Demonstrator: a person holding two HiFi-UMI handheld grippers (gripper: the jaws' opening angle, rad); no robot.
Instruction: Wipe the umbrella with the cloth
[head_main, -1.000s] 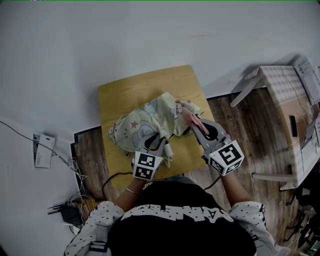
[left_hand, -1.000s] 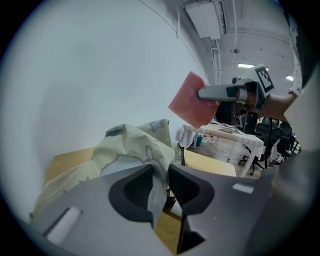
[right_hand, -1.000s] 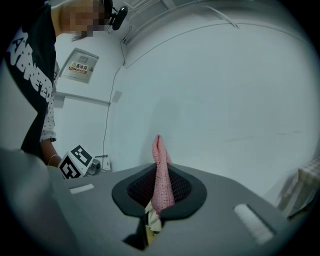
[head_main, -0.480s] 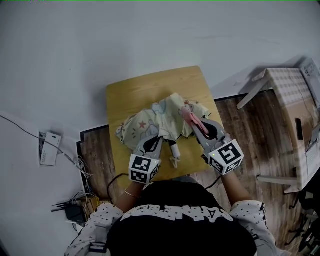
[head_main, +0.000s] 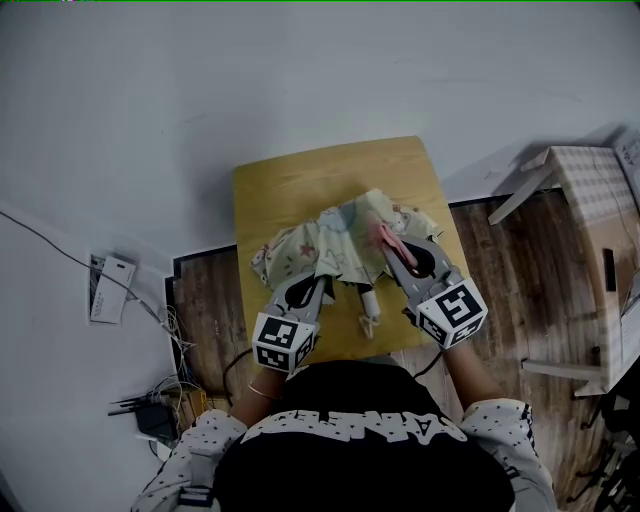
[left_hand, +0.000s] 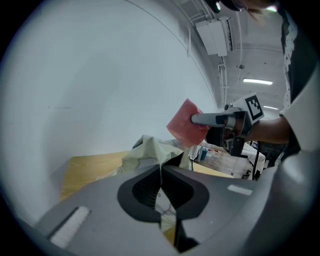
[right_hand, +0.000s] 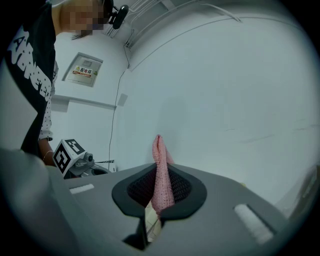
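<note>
A folded umbrella (head_main: 322, 243) with a pale printed canopy lies crumpled on a small wooden table (head_main: 300, 178), its handle (head_main: 368, 312) pointing at the front edge. My left gripper (head_main: 316, 278) is shut on the canopy's near edge. In the left gripper view a thin fold of the umbrella (left_hand: 150, 149) runs between the closed jaws of the left gripper (left_hand: 160, 176). My right gripper (head_main: 397, 258) is shut on a pink cloth (head_main: 384, 236) over the canopy's right side. The pink cloth (right_hand: 161, 172) stands up from the right gripper (right_hand: 159, 189).
The table stands against a white wall, on a dark wood floor. A cardboard box (head_main: 590, 190) and a loose board lie at the right. A power strip (head_main: 108, 290) and tangled cables (head_main: 160, 400) lie at the left. The person's torso fills the bottom edge.
The left gripper's jaws, open around the canopy edge a second ago, are now closed on it and raised a little. The canopy has bunched up narrower. The right gripper and cloth shifted slightly.
</note>
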